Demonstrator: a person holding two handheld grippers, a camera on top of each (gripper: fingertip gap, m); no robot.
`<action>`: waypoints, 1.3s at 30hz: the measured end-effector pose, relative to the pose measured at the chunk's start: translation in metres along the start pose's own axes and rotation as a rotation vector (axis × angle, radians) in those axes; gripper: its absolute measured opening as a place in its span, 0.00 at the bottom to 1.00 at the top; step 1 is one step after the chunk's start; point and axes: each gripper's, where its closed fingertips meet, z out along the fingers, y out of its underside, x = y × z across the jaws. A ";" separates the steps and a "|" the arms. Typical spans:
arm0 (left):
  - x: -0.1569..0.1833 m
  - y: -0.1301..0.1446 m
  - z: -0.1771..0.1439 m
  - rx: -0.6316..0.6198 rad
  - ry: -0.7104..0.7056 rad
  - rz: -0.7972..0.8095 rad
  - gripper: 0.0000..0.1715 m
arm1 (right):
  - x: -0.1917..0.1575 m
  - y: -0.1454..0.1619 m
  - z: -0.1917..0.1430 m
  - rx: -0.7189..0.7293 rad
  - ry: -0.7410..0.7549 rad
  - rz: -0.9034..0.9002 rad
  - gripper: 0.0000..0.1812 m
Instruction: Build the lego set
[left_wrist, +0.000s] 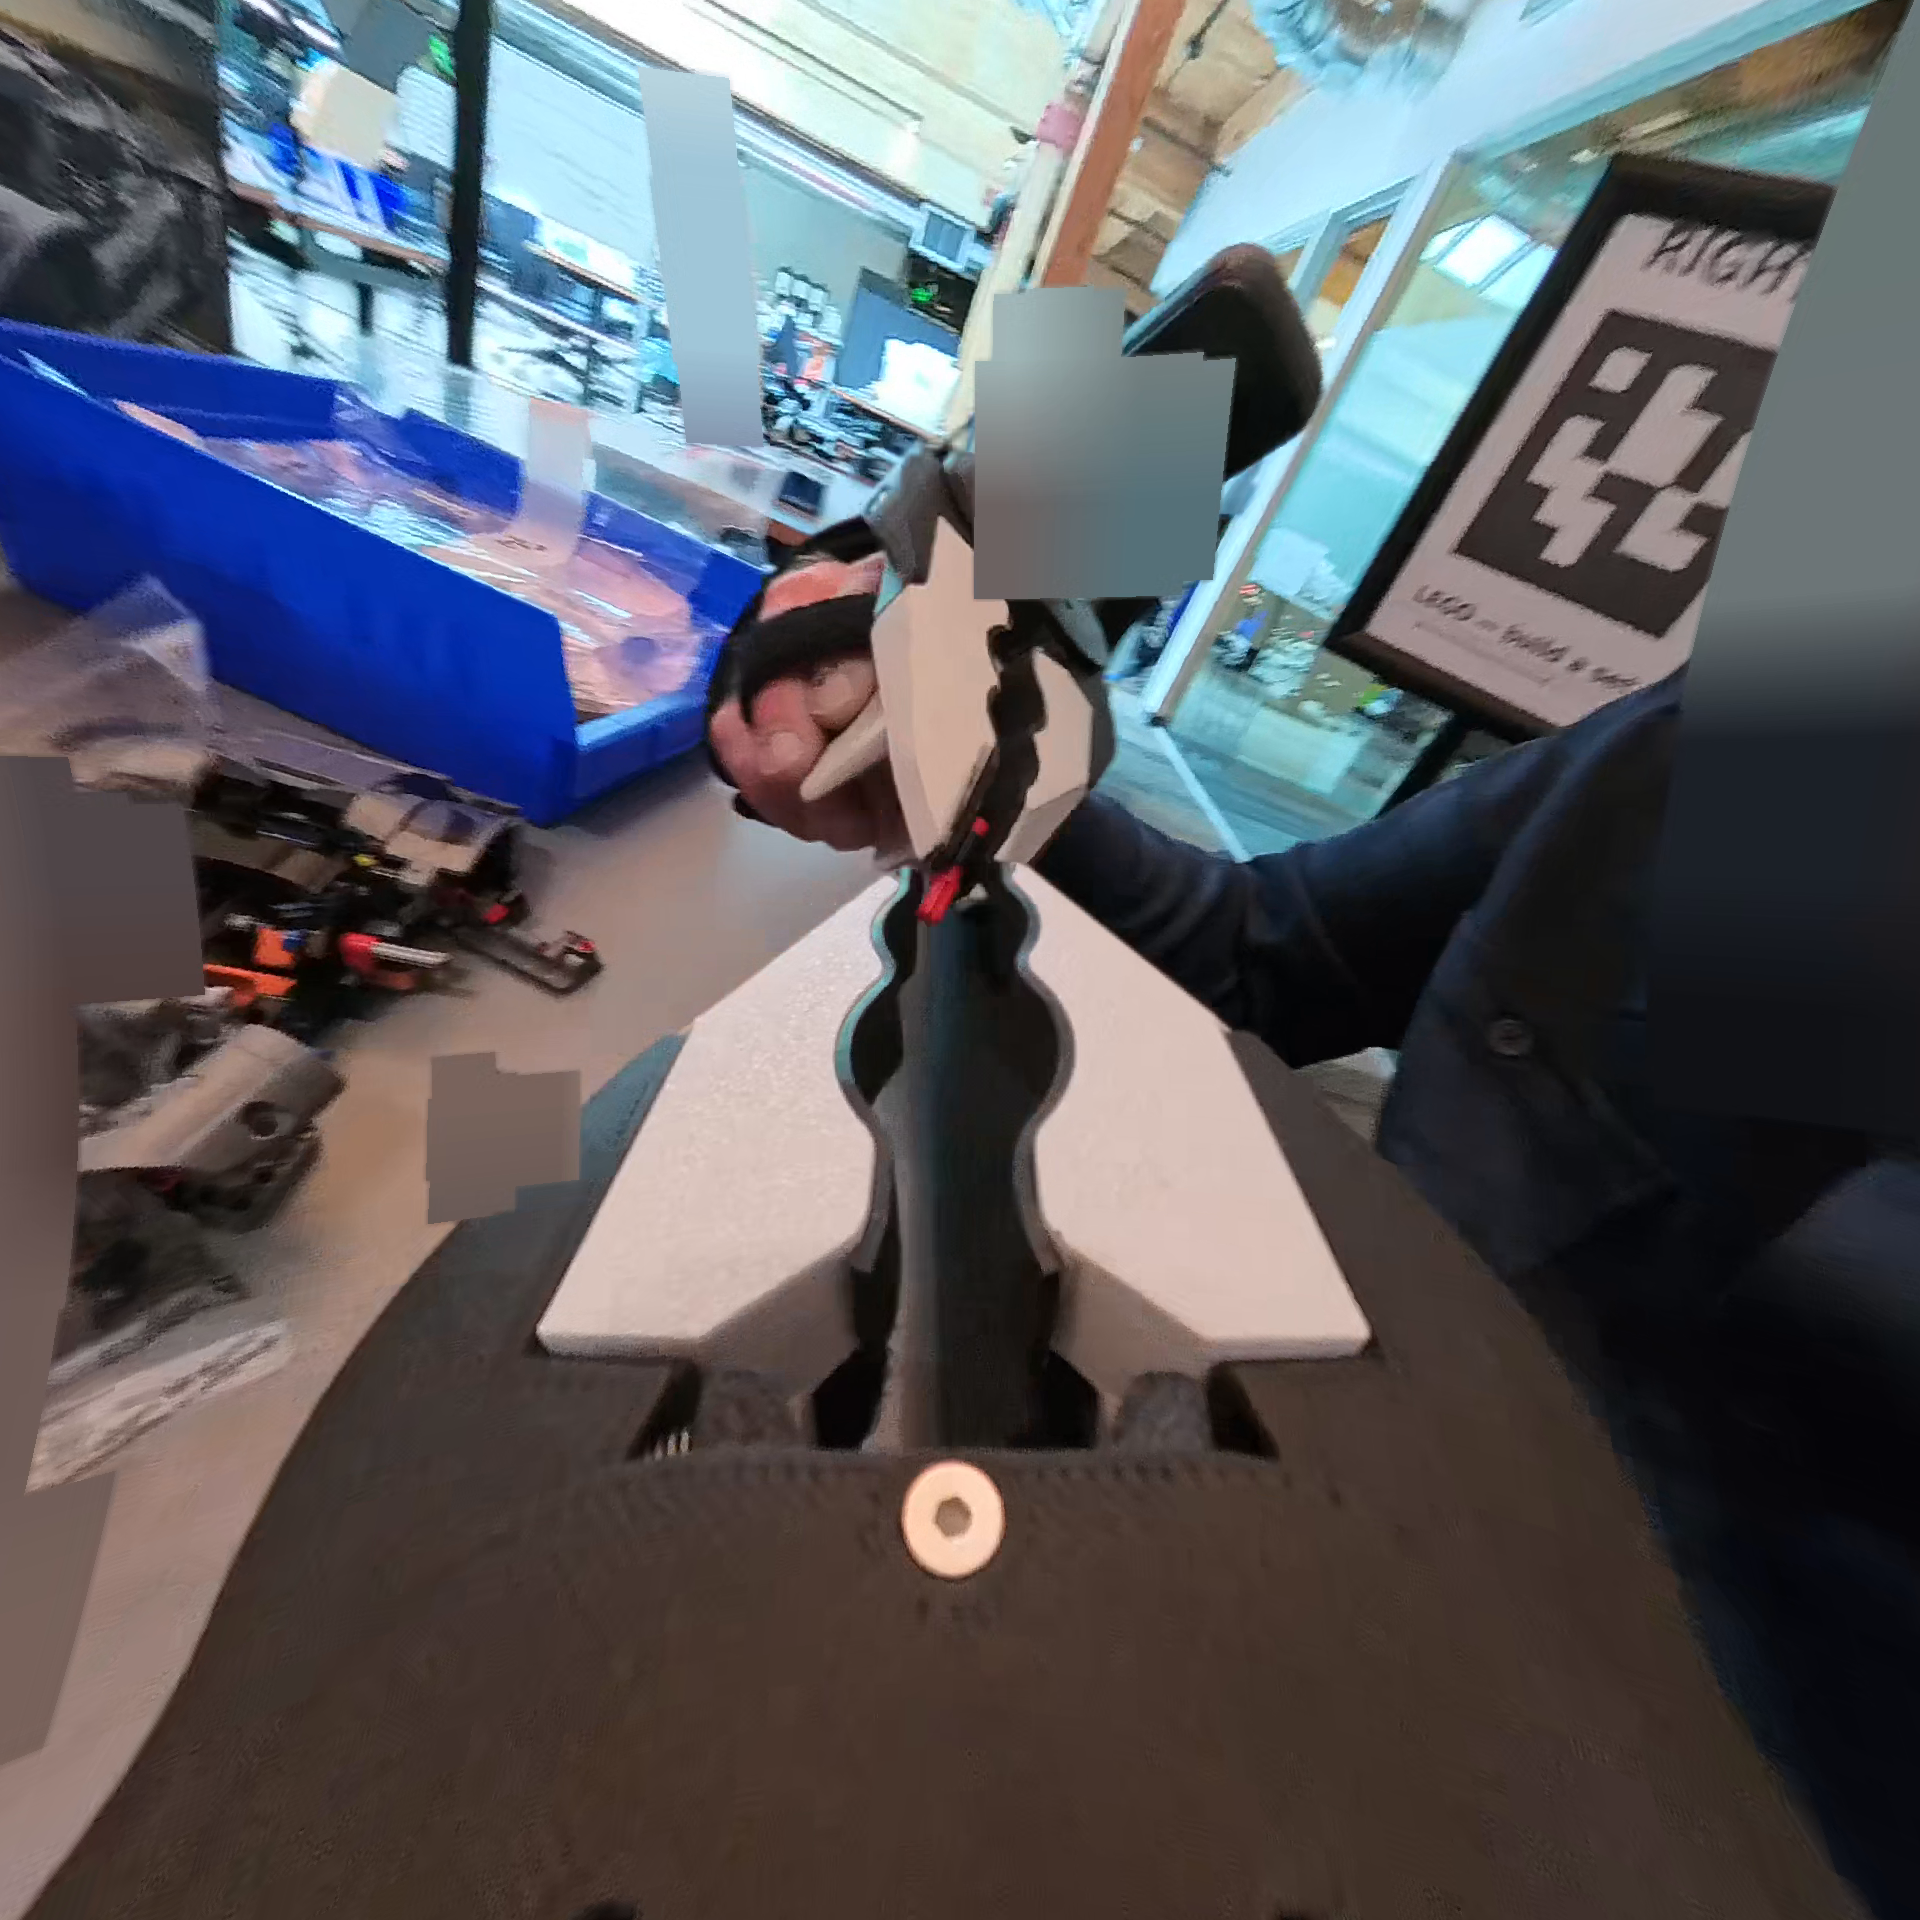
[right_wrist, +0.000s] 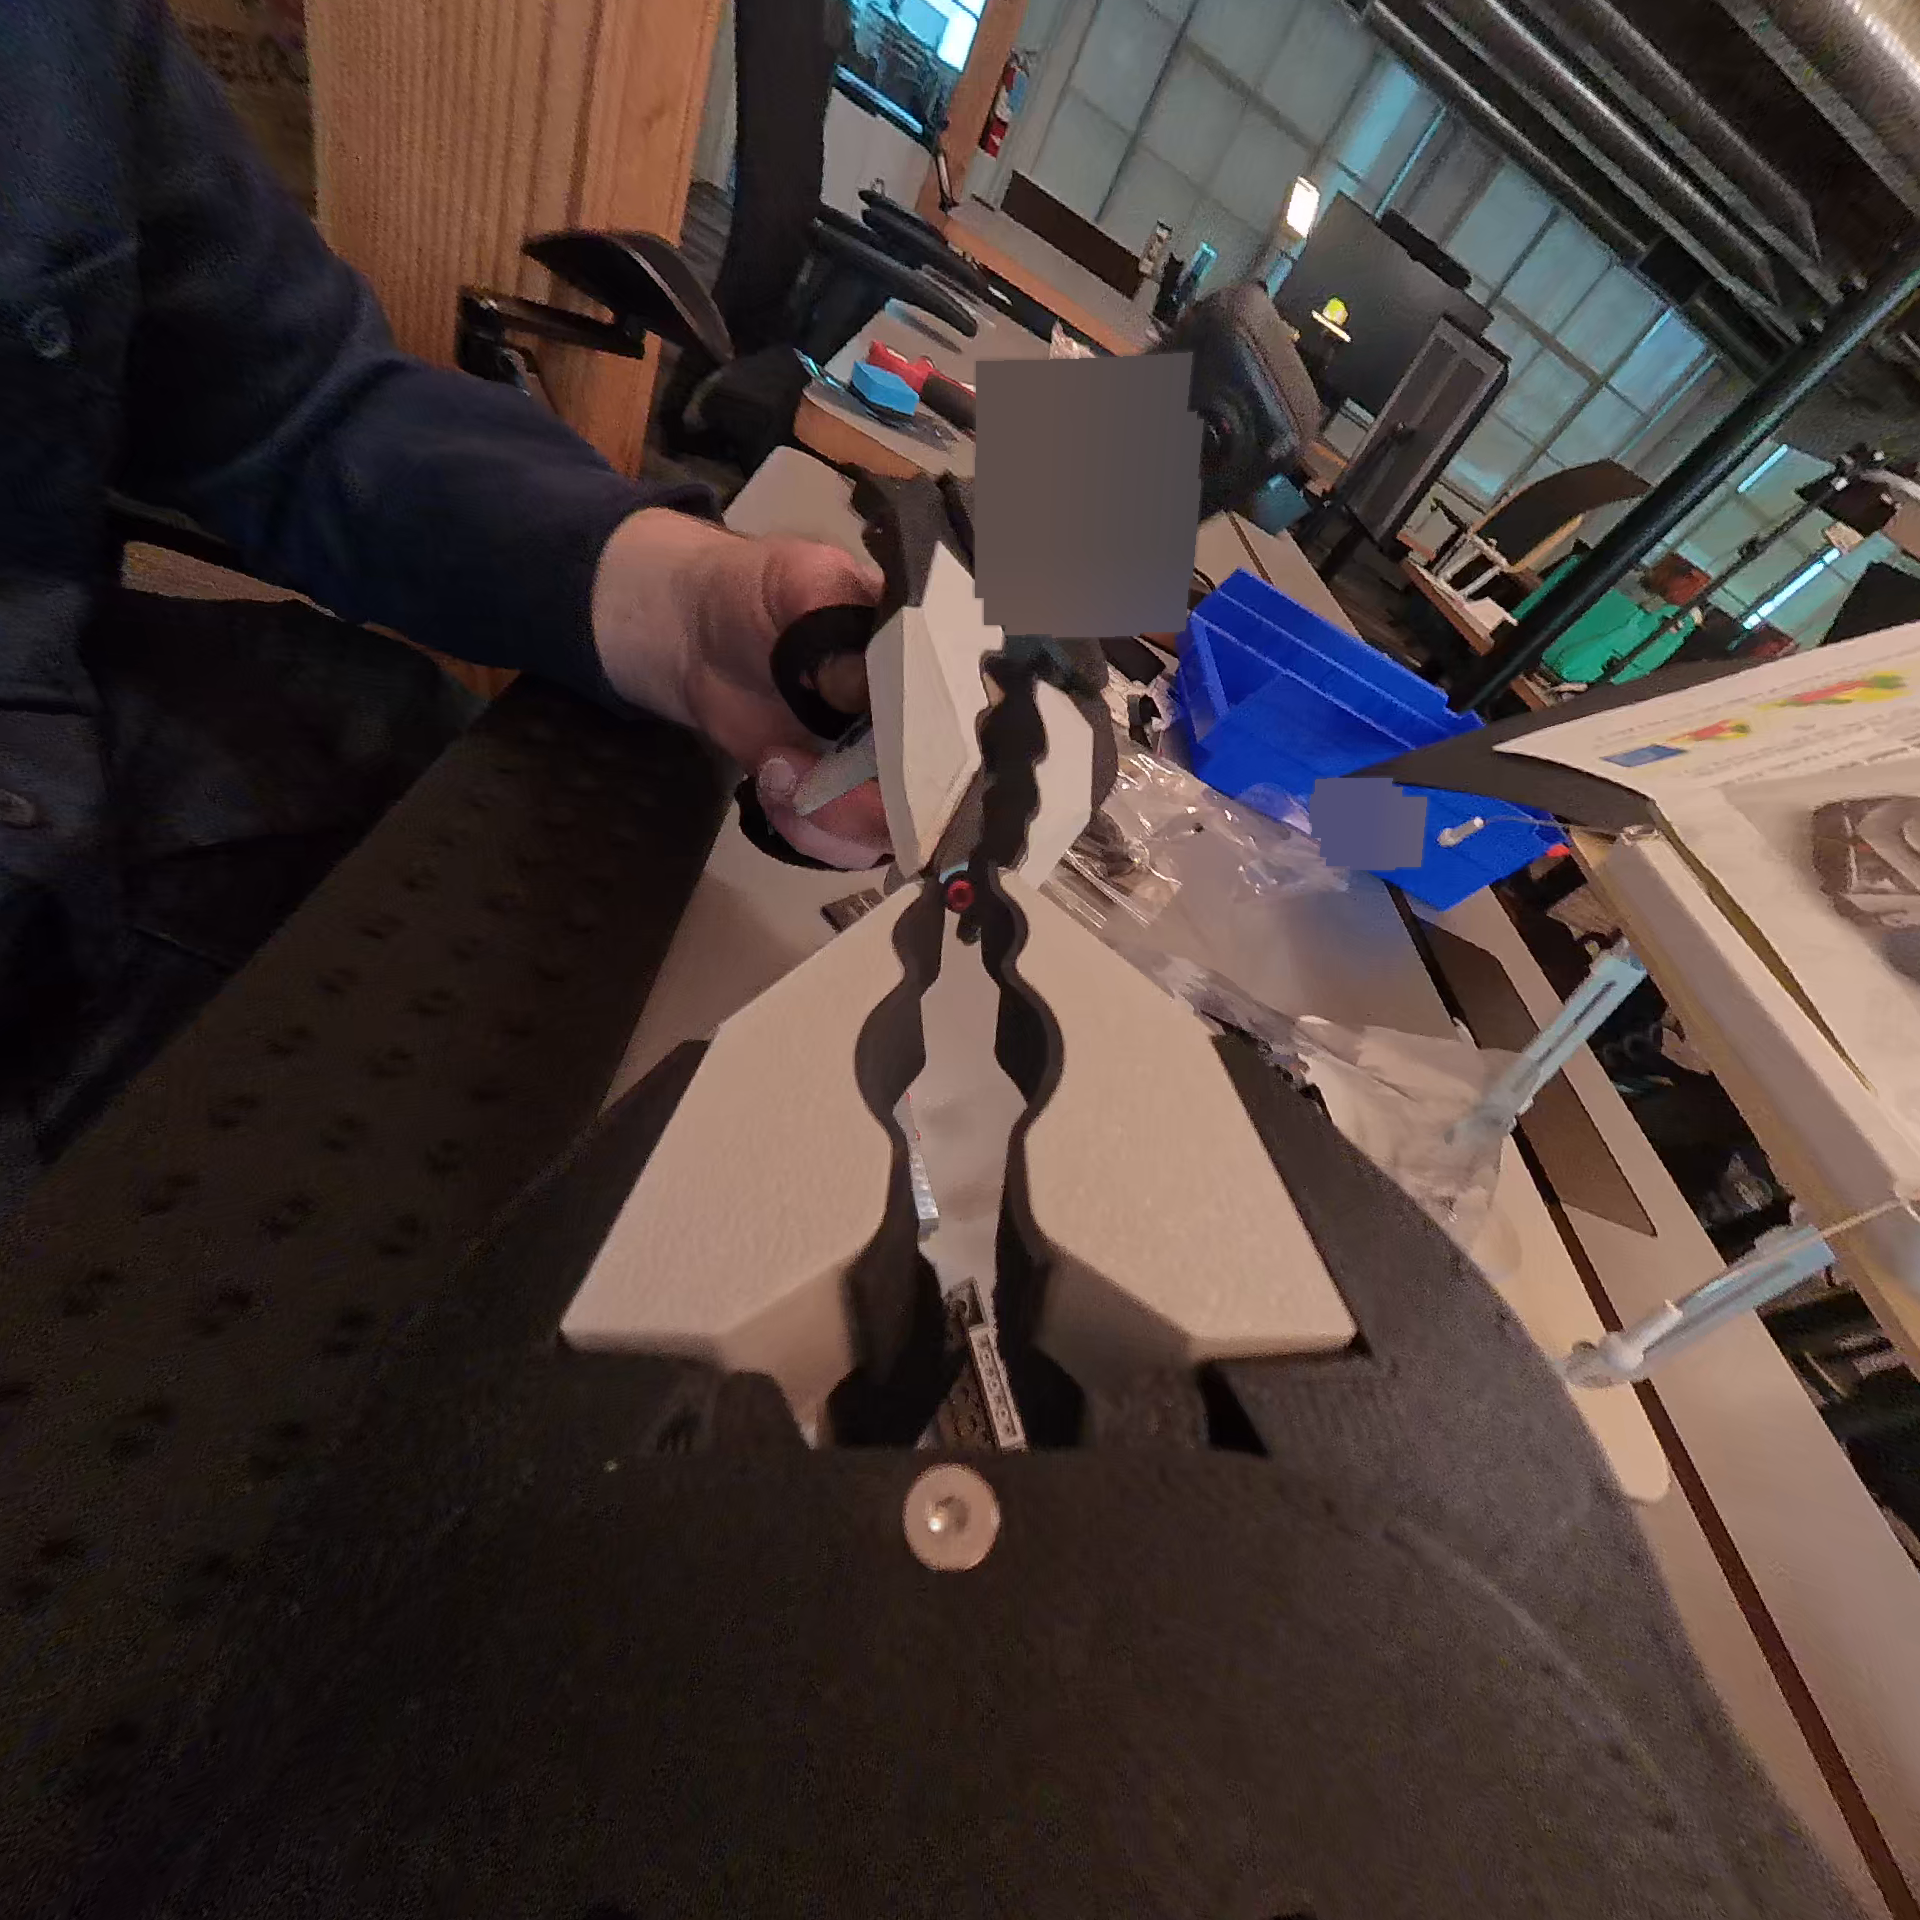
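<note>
Left wrist view: the left gripper and right gripper meet tip to tip, both pinching a tiny red piece. A blue bin holds clear bags.

Right wrist view: the red piece likely needs a steady, straight push next. More bags lie beside a blue bin.

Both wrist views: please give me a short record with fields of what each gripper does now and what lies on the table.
left gripper: fingers nearly shut, tips at a small red piece
right gripper: fingers nearly shut, tips at the same red piece
meeting: the two grippers face each other tip to tip, raised above the table
who holds which piece: cannot tell
blue bin: on the table
loose parts: dark and orange pile beside the bin
plastic bags: clear, in front of the bin
</note>
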 end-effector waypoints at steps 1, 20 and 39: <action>0.002 0.001 0.000 -0.001 0.029 -0.029 0.06 | -0.001 0.000 0.000 0.001 -0.005 -0.012 0.03; 0.015 0.012 -0.001 -0.073 0.076 0.017 0.01 | -0.018 -0.002 0.000 -0.116 -0.030 -0.072 0.03; 0.037 0.000 -0.010 0.026 0.105 0.113 0.00 | -0.014 -0.009 -0.044 -0.014 -0.075 0.023 0.00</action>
